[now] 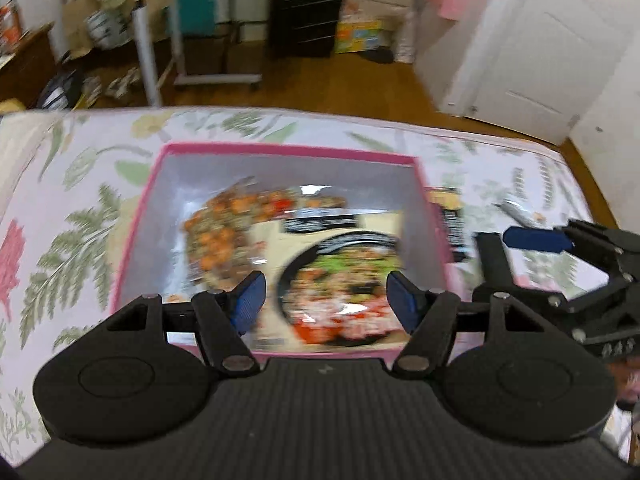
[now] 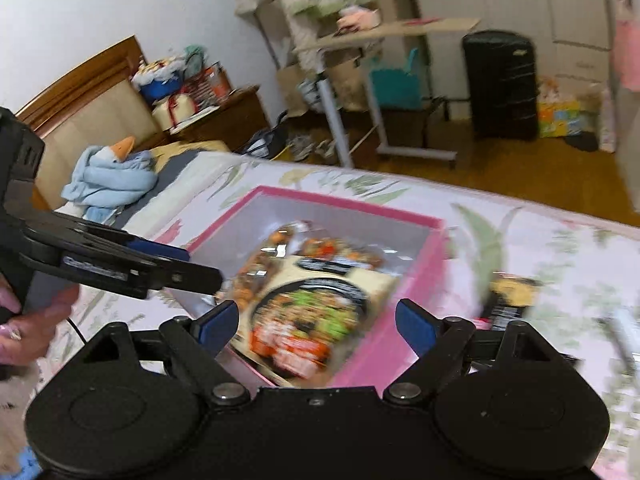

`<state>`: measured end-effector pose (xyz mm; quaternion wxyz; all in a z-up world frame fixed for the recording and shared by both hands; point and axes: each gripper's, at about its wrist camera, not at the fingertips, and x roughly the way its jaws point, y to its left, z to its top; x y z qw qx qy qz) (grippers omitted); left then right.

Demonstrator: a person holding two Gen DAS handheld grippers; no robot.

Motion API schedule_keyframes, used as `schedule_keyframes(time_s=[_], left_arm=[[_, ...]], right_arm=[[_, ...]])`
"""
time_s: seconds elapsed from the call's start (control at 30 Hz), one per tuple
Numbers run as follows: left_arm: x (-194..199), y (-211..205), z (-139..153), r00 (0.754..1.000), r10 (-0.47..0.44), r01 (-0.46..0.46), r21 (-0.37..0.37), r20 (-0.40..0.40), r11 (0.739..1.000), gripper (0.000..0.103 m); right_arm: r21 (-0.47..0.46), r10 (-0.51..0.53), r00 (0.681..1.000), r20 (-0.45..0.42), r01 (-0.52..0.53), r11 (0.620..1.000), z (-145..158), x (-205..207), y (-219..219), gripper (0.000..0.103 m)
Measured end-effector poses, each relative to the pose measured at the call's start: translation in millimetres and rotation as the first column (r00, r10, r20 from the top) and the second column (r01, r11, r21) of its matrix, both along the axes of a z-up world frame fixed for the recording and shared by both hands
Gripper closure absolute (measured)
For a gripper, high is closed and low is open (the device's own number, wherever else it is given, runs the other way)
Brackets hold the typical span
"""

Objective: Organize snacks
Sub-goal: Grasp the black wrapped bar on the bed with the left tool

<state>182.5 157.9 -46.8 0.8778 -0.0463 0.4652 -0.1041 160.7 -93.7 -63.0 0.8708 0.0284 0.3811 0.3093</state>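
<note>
Pink box (image 1: 136, 236) on the floral bedspread (image 1: 72, 184) holds two snack packets (image 1: 340, 280). Left gripper (image 1: 326, 300) and right gripper (image 2: 316, 328) are held above it, jaws parted, nothing gripped. Remaining packet (image 2: 510, 296) beside the box is best approached slowly and gripped by its edge.

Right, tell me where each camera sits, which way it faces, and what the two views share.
Left wrist view: sits on the left gripper, tilted down over the pink box on the flowered bedsheet; its own jaws stand open and empty, and the right gripper shows at the right edge.
Right wrist view: sits on the right gripper, looking down at the same box from its right; jaws open and empty, with the left gripper and a hand at the left.
Shared: the box, the snack packets inside, the bedsheet, the black case.
</note>
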Motion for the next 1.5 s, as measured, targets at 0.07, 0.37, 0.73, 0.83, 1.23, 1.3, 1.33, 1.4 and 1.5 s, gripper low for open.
schedule_keyframes(time_s=[0.07, 0.37, 0.73, 0.83, 1.23, 1.3, 1.33, 1.4, 1.5], left_arm=[[-3, -18, 5, 0.999, -0.042, 0.042, -0.006, -0.006, 0.999, 0.038], [-3, -111, 2, 0.979, -0.201, 0.199, -0.049, -0.035, 0.979, 0.040], [38, -204, -54, 0.964, -0.259, 0.252, -0.103, -0.062, 0.962, 0.050], [55, -215, -79, 0.965, -0.253, 0.243, -0.121, -0.070, 0.962, 0.050], [69, -216, -149, 0.961, -0.243, 0.212, -0.212, -0.129, 0.954, 0.051], [70, -214, -153, 0.961, -0.246, 0.208, -0.248, -0.130, 0.946, 0.051], [71, -213, -153, 0.960, -0.247, 0.207, -0.260, -0.133, 0.943, 0.051], [71, -211, -153, 0.958, -0.250, 0.205, -0.280, -0.138, 0.938, 0.051], [70, -209, -150, 0.955, -0.257, 0.201, -0.310, -0.149, 0.929, 0.051]], right_arm=[[-0.022, -0.010, 1.000, 0.002, 0.010, 1.000, 4, -8, -22, 0.022], [-0.038, -0.147, 0.983, 0.112, 0.152, 0.988, -8, -38, -94, 0.026], [-0.161, -0.224, 0.972, 0.066, 0.232, 0.959, -95, -13, -109, 0.024], [-0.193, -0.211, 0.972, 0.102, 0.227, 0.955, -118, -6, -106, 0.025], [-0.192, -0.262, 0.959, 0.105, 0.278, 0.941, -158, 6, -101, 0.025], [-0.193, -0.266, 0.958, 0.107, 0.282, 0.940, -158, 6, -102, 0.030], [-0.198, -0.263, 0.959, 0.110, 0.280, 0.939, -157, 5, -102, 0.033], [-0.198, -0.262, 0.959, 0.106, 0.279, 0.940, -156, 3, -103, 0.034], [-0.190, -0.266, 0.960, 0.083, 0.277, 0.942, -154, 1, -104, 0.036]])
